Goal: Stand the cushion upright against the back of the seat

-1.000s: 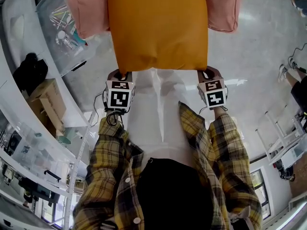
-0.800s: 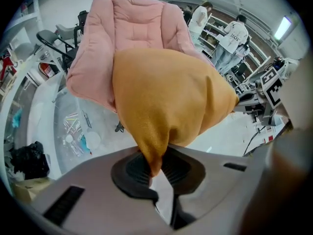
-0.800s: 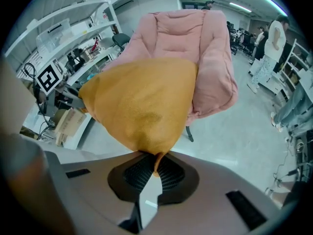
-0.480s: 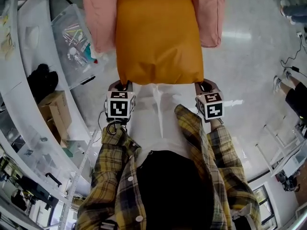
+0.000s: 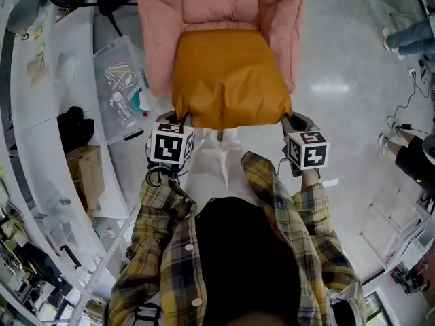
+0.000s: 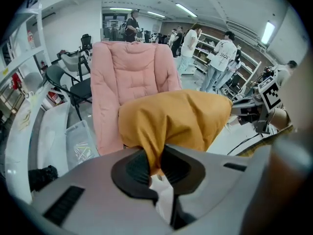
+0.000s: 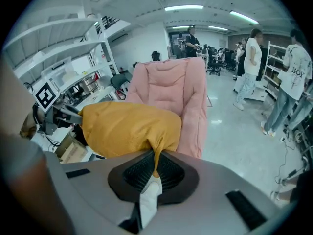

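Observation:
An orange cushion [image 5: 230, 80] hangs in the air over the pink padded chair [image 5: 221, 5], held by its two near corners. My left gripper [image 5: 182, 119] is shut on the cushion's left corner; the fabric [image 6: 151, 153] is pinched between its dark pads. My right gripper [image 5: 288, 121] is shut on the right corner, where a thin fold of cloth [image 7: 157, 158] runs between its pads. The cushion [image 6: 176, 119] is puffed and lies roughly level, in front of the chair's back [image 6: 132, 72]. The chair's back [image 7: 168, 84] stands upright behind the cushion [image 7: 129, 129].
A clear plastic bin [image 5: 122, 87] with small items sits on the floor left of the chair. White shelving [image 5: 41, 134] curves along the left with a cardboard box [image 5: 85, 165]. Office chairs [image 6: 73, 80] stand behind. Several people [image 7: 254, 58] stand in the room beyond.
Both grippers have lifted the cushion up and toward the chair. The cushion now covers the seat, and much more of the pink chair's back shows above it.

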A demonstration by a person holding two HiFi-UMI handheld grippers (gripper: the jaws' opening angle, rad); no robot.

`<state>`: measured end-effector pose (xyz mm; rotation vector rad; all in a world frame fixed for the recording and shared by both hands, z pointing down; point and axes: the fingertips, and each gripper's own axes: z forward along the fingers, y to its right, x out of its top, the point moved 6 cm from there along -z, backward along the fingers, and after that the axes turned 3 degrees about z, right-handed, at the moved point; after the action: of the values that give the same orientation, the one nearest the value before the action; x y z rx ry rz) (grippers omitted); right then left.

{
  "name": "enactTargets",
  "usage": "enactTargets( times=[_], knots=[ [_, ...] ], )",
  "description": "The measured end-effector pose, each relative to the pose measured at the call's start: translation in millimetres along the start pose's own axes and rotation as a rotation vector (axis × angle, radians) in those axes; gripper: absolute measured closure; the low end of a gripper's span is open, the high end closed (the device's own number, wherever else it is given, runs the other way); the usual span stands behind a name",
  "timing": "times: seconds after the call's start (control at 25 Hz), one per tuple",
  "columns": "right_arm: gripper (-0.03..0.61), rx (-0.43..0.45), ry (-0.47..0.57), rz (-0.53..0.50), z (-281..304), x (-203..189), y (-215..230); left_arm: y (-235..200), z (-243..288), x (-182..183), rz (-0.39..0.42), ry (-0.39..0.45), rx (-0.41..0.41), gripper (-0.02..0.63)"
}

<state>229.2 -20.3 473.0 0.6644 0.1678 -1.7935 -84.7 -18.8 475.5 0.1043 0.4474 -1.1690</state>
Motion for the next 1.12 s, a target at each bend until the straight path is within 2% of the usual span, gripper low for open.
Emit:
enactTargets(
  times=[0.16,0.6,1.12],
  knots=[
    [0.552,-0.008,0.041,-0.009,-14.2,28.5,10.3,6.2,-16.1,27.8,0.008,0.032,0.017,0.578],
    [0.552,0.02,0.087,-0.075,-17.1,81.2,23.7,0.6,-27.7,72.3,-0.063,0.111,0.085,0.578],
    [0.552,0.009,0.132,-0.085,6.9,150.4,28.1,-40.4,-18.6,129.7,-0.066,0.144,0.07,0.577]
  ],
)
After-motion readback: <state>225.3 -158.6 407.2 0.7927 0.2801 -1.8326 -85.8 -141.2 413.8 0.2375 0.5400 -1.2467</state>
